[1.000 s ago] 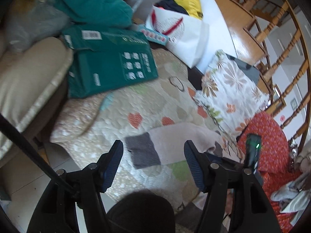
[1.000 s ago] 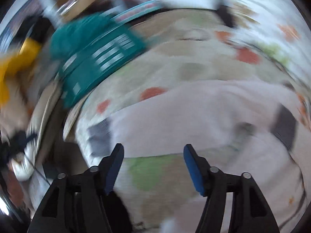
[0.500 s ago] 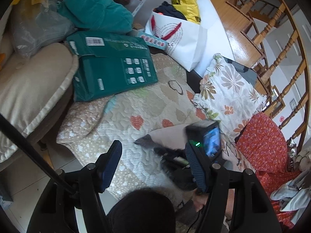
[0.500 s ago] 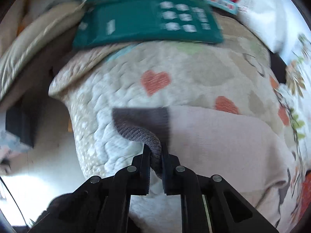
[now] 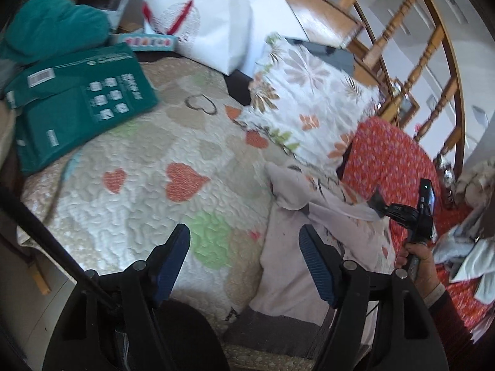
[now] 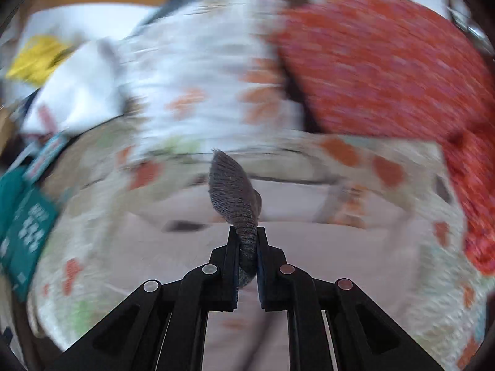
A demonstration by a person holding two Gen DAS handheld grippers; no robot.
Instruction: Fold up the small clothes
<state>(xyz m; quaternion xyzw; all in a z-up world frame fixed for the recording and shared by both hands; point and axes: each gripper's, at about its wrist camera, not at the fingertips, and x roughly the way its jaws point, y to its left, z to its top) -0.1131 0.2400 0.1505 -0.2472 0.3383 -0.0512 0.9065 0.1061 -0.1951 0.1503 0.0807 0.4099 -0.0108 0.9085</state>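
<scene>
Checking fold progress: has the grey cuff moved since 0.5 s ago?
Yes. The grey cuff, clamped in the right gripper, was low on the heart quilt near the teal pack; now it's lifted and carried toward the red cushion.

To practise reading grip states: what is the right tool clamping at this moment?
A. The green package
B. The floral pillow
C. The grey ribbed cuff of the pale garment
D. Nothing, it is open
C: the right tool is shut on the grey ribbed cuff, which sticks up between its fingers.

Left claw (image 5: 244, 256) spread wide; right claw (image 6: 247, 247) clamped tight.
</scene>
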